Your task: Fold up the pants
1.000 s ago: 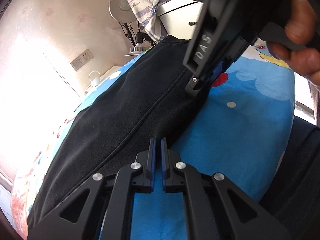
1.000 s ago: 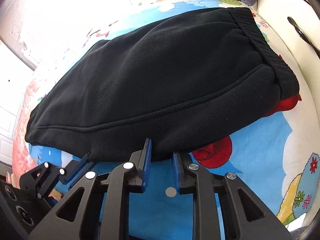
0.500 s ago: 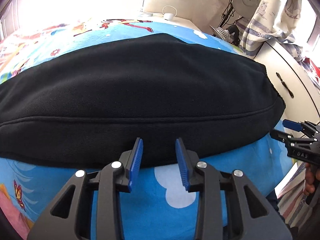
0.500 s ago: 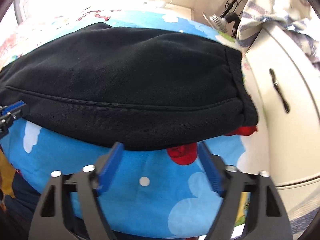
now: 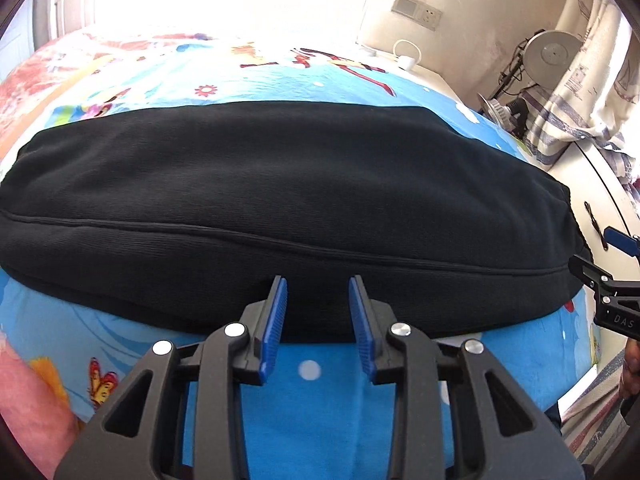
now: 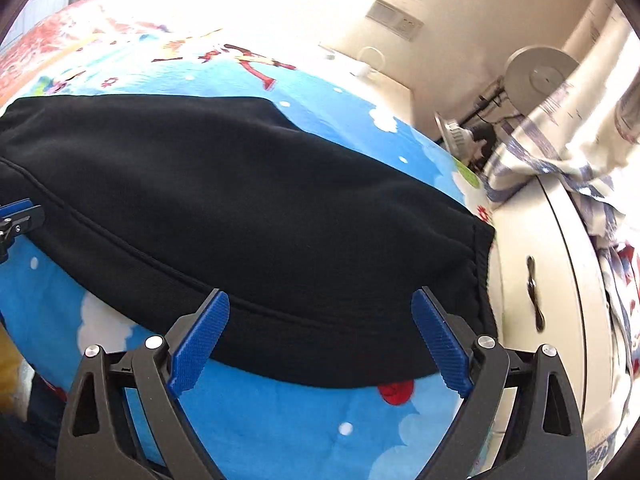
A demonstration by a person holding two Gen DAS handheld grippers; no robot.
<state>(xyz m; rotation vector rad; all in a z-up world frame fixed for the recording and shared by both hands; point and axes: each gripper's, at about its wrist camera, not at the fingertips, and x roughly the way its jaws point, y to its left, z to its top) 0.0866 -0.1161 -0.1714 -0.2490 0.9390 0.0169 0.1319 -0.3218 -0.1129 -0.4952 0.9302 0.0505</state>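
Note:
The black pants [image 5: 280, 192] lie folded lengthwise across a blue cartoon bed sheet [image 5: 312, 400], waistband at the right end [image 6: 482, 264]. My left gripper [image 5: 318, 312] is open and empty, its blue pads just above the pants' near edge. My right gripper [image 6: 320, 332] is wide open and empty, over the near edge by the waistband end of the pants [image 6: 260, 208]. The right gripper's tip shows at the right edge of the left wrist view [image 5: 612, 264]. The left gripper's tip shows at the left edge of the right wrist view [image 6: 18, 216].
A cream cabinet with a dark handle [image 6: 534, 292] stands against the bed's right side, with striped cloth [image 6: 560, 152] draped on it. A round lamp [image 5: 552, 52] and cables stand behind. A wall socket [image 5: 416, 12] and white charger [image 5: 408, 62] are at the back.
Both grippers opened and pulled back from the pants' near edge. The left one swung round from the end to face the long side. The pants lie still.

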